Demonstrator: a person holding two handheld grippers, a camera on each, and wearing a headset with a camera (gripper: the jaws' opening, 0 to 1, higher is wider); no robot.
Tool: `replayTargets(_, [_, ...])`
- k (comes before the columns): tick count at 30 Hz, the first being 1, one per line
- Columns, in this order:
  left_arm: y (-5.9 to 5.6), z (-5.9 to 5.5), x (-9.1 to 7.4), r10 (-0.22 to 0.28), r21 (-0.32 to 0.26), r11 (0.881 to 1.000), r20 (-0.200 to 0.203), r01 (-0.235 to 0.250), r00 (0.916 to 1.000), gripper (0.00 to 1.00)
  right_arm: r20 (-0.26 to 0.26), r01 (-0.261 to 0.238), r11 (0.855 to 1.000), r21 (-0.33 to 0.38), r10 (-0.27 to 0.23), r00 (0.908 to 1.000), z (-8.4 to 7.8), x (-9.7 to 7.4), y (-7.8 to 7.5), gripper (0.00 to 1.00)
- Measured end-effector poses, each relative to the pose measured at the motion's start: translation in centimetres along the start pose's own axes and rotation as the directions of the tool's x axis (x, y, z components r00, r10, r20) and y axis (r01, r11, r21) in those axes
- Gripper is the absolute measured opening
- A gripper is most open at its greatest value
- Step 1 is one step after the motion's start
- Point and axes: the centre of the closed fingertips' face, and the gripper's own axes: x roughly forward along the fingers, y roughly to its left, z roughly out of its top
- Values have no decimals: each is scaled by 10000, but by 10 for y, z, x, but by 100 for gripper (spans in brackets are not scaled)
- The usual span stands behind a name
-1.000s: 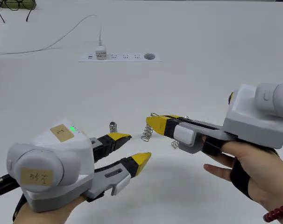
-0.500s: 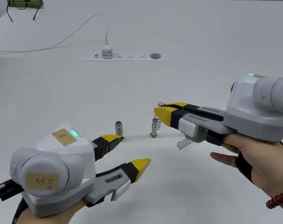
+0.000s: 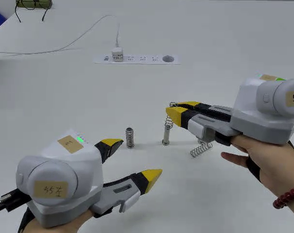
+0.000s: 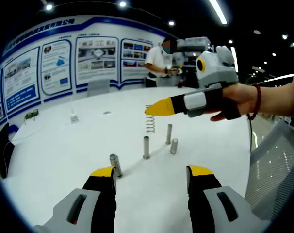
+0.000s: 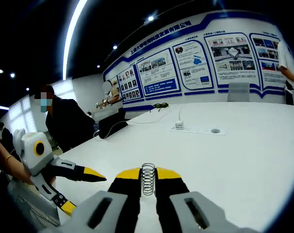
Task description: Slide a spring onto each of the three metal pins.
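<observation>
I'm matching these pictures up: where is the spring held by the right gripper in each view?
Head view: spring at the right gripper tips, above a pin.
Left gripper view: spring centre, under the yellow tip.
Right gripper view: spring low centre, between the jaws.
Shared landmark: power strip.

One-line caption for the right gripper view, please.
Right gripper holds a spring upright between its jaws above the white table.
</observation>
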Motion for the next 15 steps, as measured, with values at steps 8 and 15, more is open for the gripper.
replayTargets(8, [3,-2,1,124,-197,9997,-32,-124,9999,66,-155,214,9991,-376,-220,9996,-6,6,-8,12])
replayTargets(15, [2,-5,3,106,-273,9996,-104,-108,9999,69,-283,264,9977,-621,-282,9992,-12,10,-12,12])
